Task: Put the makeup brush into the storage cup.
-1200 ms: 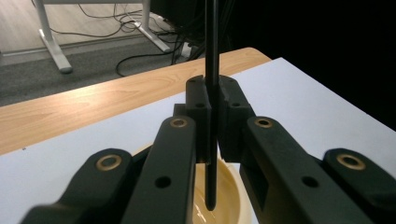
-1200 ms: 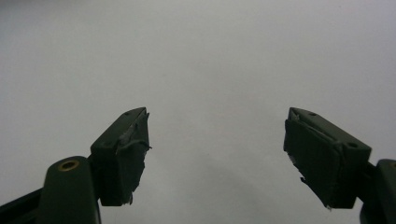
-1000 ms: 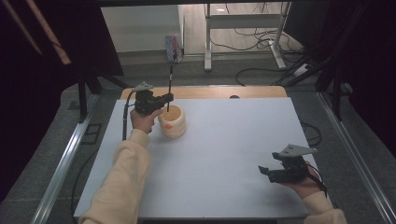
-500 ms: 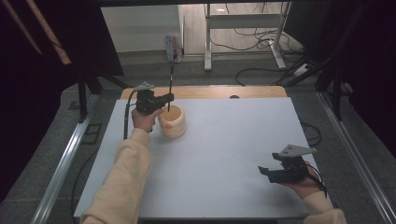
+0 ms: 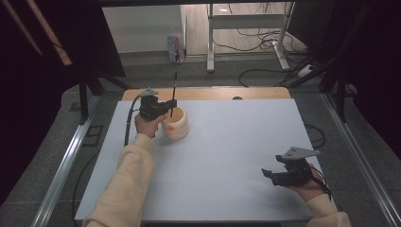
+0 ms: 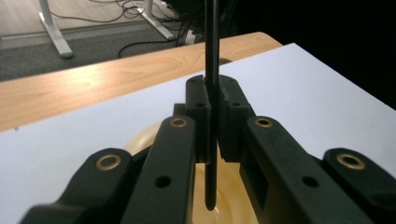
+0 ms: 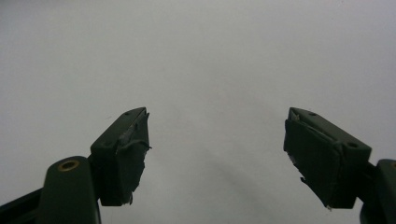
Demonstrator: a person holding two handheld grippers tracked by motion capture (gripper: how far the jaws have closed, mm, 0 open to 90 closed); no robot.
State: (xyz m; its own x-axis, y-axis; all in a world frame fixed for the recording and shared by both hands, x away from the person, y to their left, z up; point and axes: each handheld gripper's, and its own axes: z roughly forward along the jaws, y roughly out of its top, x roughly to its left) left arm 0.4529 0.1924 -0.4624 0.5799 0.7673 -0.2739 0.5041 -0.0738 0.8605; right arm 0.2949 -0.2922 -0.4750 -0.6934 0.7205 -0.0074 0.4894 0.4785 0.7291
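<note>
Now: left gripper is pinching a thin black rod upright between its closed jaws | the rod's lower tip is hanging over the cream bowl near the table's far-left corner, long axis vertical | right gripper is resting wide open and empty near the near-right corner, well apart.

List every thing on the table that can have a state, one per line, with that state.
left gripper: shut on the black rod, held over the cup.
black rod: upright, clamped between the jaws, lower end inside the cup's mouth.
cream cup: upright on the white table top, open at the top.
right gripper: open, nothing between its jaws, low over the white table top, apart from the cup.
</note>
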